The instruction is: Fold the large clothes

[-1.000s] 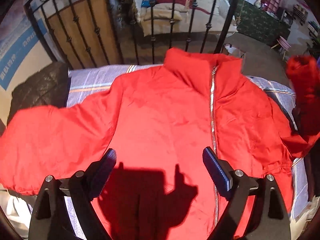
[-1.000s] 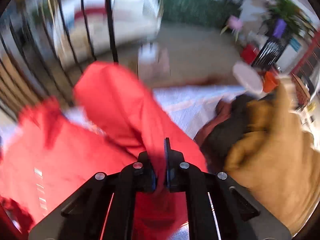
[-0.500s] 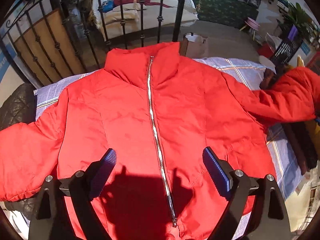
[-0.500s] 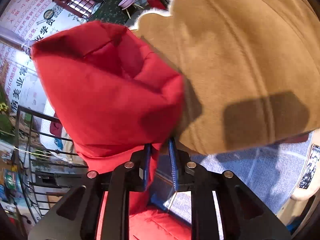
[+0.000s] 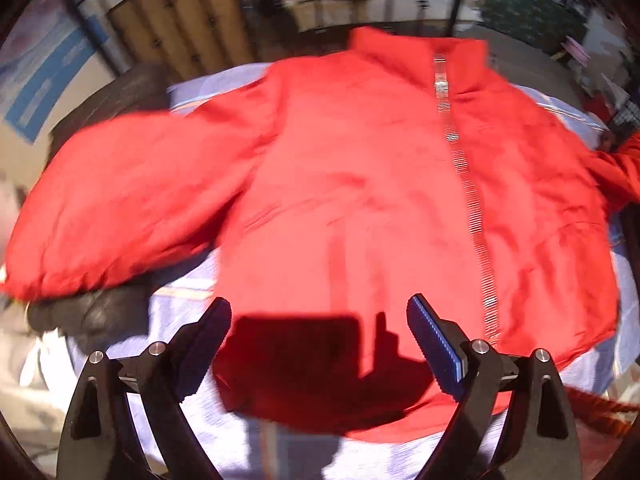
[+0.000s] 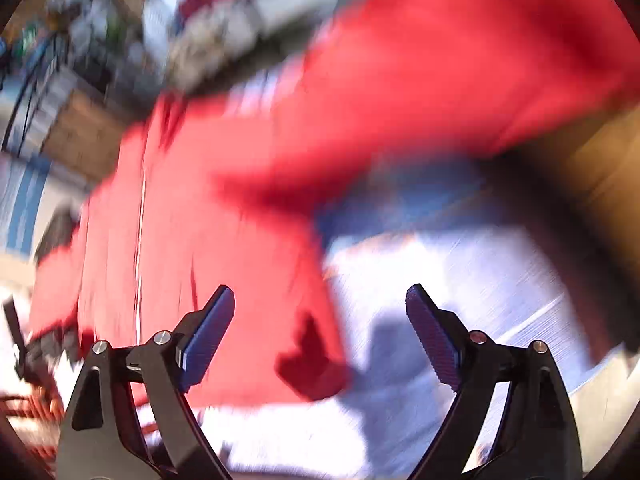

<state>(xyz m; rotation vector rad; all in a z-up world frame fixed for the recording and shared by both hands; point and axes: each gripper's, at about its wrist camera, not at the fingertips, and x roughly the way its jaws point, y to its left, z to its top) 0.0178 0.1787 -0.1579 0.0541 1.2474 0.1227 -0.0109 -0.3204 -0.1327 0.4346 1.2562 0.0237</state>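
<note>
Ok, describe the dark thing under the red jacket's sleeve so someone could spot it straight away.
Start at the striped pale bedsheet with the red jacket spread across it. Follow the jacket's outstretched sleeve to the picture's left. Under it lies the black quilted garment, the only dark, shiny piece beside all that red.

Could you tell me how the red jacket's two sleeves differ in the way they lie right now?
In the left wrist view, the left-side sleeve lies spread out, its cuff resting on a dark quilted garment. The right-side sleeve runs out toward a tan garment; where its cuff lies is not visible. Both belong to the zipped red jacket, and neither tool holds either sleeve.
</note>
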